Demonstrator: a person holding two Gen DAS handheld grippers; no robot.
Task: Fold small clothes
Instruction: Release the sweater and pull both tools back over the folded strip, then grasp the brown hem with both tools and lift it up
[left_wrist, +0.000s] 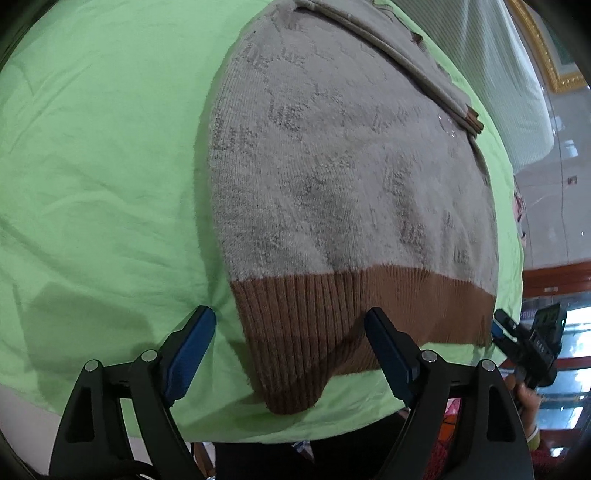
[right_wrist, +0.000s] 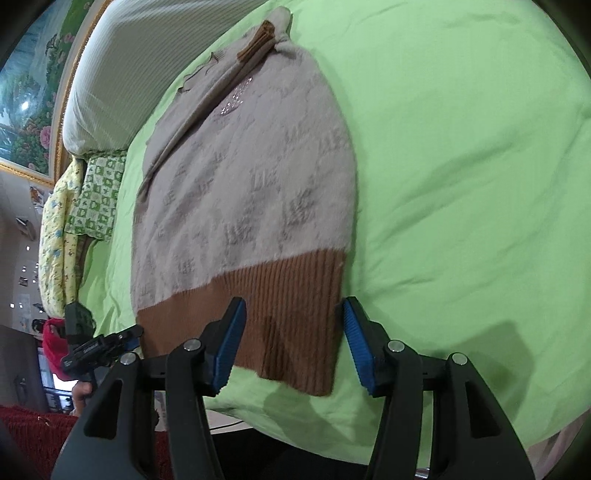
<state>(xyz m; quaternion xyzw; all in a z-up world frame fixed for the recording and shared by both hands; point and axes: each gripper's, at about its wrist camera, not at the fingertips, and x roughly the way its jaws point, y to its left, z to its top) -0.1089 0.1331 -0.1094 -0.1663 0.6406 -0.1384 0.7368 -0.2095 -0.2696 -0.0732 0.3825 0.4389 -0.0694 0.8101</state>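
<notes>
Both grippers, left (left_wrist: 290, 345) and right (right_wrist: 293, 334), hold jaws spread wide astride the sweater's (left_wrist: 351, 177) brown hem (left_wrist: 332, 314).

A beige knitted sweater (left_wrist: 351, 177) (right_wrist: 251, 177) with a grey woven pattern and a brown ribbed hem (left_wrist: 332, 325) (right_wrist: 280, 325) is laid flat, sleeves folded in, across each frame's centre.

Both wrist cameras look forward and down from the near edge of the green bedsheet (left_wrist: 92, 166), close over the sweater's (left_wrist: 332, 166) brown hem (right_wrist: 280, 314). The left view sits at the hem's left corner, the right at its right corner; both share the whole sweater, collar in the upper frame.
</notes>
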